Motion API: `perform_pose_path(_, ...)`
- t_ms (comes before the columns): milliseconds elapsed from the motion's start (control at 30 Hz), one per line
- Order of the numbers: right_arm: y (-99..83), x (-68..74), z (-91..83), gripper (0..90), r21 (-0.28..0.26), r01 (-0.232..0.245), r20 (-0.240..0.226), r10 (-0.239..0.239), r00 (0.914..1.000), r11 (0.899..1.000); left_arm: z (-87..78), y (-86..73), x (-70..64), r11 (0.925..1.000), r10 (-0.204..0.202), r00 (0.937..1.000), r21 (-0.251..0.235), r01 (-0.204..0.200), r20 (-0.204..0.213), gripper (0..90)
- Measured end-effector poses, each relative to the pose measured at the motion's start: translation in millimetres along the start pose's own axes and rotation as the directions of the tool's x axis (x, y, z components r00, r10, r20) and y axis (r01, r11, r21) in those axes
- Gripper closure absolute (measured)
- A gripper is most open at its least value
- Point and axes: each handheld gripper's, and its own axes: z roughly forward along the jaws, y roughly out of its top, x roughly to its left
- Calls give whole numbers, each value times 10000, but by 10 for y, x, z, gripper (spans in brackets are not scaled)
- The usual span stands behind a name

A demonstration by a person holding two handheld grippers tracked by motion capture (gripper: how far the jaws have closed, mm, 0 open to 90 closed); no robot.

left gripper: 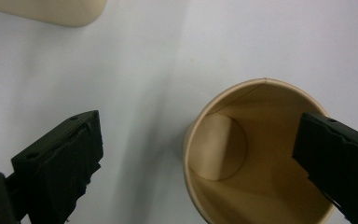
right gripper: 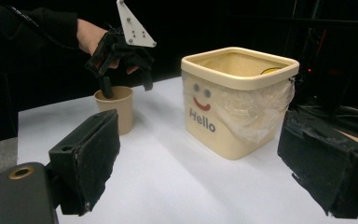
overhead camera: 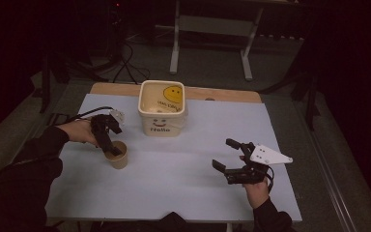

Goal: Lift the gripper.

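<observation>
Left tongs (overhead camera: 110, 145) straddle the paper cup (overhead camera: 117, 155) rim, spread, unclenched; right tongs (overhead camera: 227, 157) idle, released; next, clench on the rim and lift.

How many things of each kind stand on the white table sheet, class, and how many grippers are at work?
Paper cup: 1
Cream "Hello" bin: 1
Grippers, left and right: 2
Total: 4

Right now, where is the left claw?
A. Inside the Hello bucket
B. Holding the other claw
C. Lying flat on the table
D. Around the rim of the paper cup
D: the left claw stands open at the paper cup, one jaw inside the rim, the other outside.
</observation>
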Motion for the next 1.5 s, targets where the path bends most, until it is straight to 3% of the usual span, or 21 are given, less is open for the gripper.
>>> perform_pose_path(267,1,-1,1,127,42,-37,-107,38,9999,10000,-12,36,-10,9996,-37,10000,289,38,-32,24)
perform_pose_path(567,-1,-6,5,127,80,-76,-145,77,9999,9999,-133,58,-22,9980,-25,9999,634,31,-98,25)
perform_pose_path(1500,-2,-4,11,127,171,-162,-370,169,9992,9997,-1113,395,-262,9972,353,9964,683,-300,-775,25)
